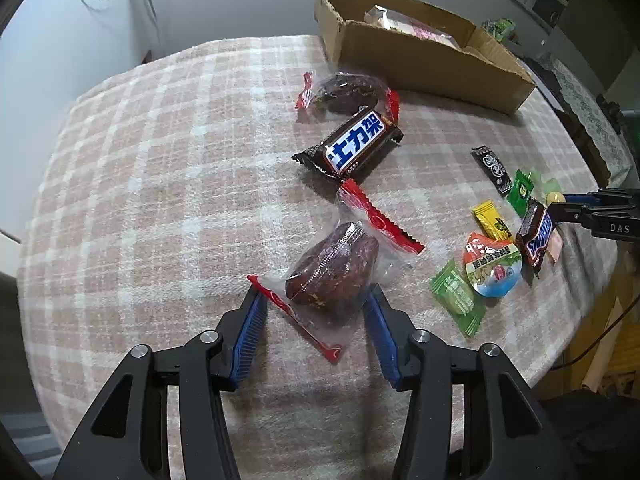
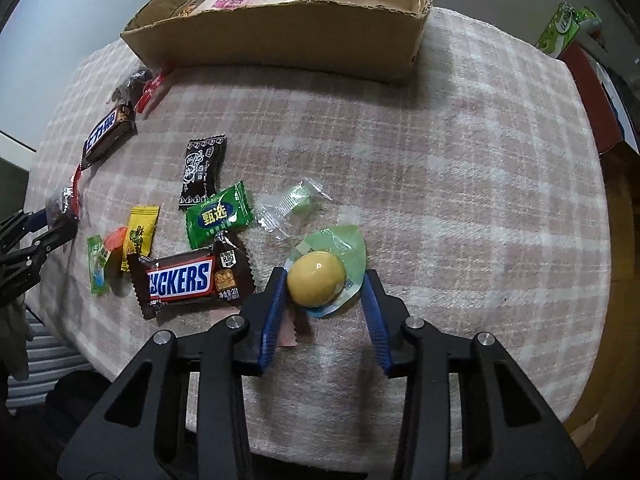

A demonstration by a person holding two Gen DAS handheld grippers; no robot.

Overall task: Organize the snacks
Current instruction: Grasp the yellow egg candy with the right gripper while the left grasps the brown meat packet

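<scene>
I worked over a round table under a pink-and-white plaid cloth (image 2: 460, 152). An open brown cardboard box (image 2: 280, 40) sat at its far edge. Nearer me than the box lay a brown Snickers bar (image 2: 188, 280), a black sachet (image 2: 202, 172), a green sweet packet (image 2: 219, 220) and a clear-wrapped dark date (image 1: 332, 268).

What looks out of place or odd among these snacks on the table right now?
Most snacks lie loose on the plaid tablecloth rather than in the cardboard box. One clear wrapper near the green candy looks nearly empty and crumpled. Nothing appears spilled or broken.
</scene>
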